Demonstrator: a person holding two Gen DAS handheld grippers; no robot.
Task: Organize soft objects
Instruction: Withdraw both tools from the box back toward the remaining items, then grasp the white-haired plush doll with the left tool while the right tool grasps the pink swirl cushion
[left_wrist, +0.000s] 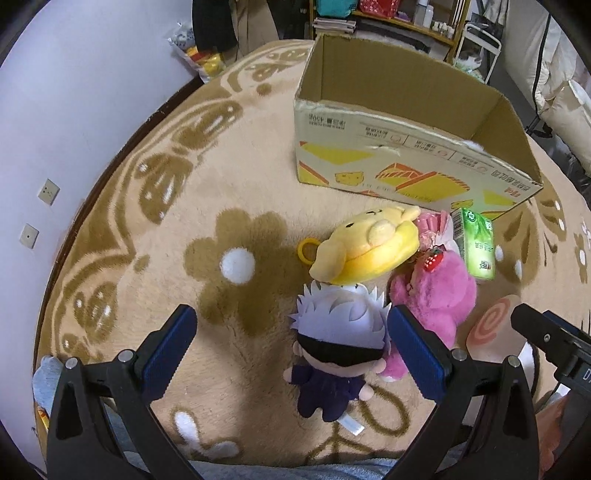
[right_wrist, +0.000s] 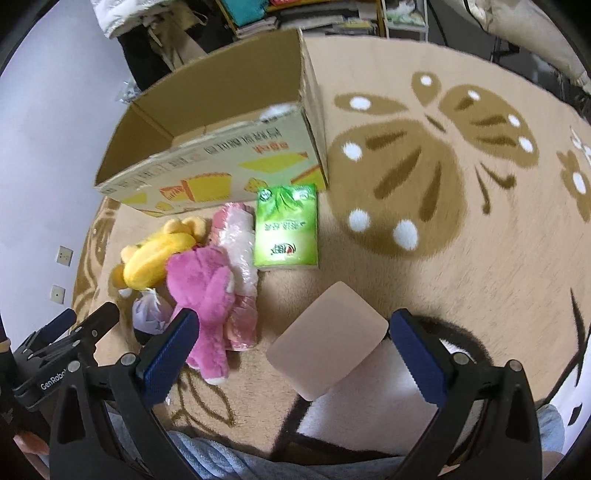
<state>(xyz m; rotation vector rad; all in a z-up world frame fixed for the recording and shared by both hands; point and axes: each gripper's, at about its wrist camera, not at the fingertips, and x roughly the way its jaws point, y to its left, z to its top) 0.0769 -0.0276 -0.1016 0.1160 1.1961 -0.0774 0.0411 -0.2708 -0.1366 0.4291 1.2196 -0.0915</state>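
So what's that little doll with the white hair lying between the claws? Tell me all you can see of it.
The white-haired doll is a small plush figure: spiky white felt hair, a black band across the eyes, a dark purple outfit, peach hands, and a white tag at its feet. It lies on its back on the beige carpet, between the open left gripper fingers, untouched by them. The yellow plush overlaps its hair; the pink plush presses against its side.

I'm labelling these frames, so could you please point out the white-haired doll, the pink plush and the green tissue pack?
white-haired doll (left_wrist: 341, 314), left wrist view, on its white hair.
pink plush (right_wrist: 201, 280), right wrist view, on its body.
green tissue pack (right_wrist: 286, 227), right wrist view, on its top face.
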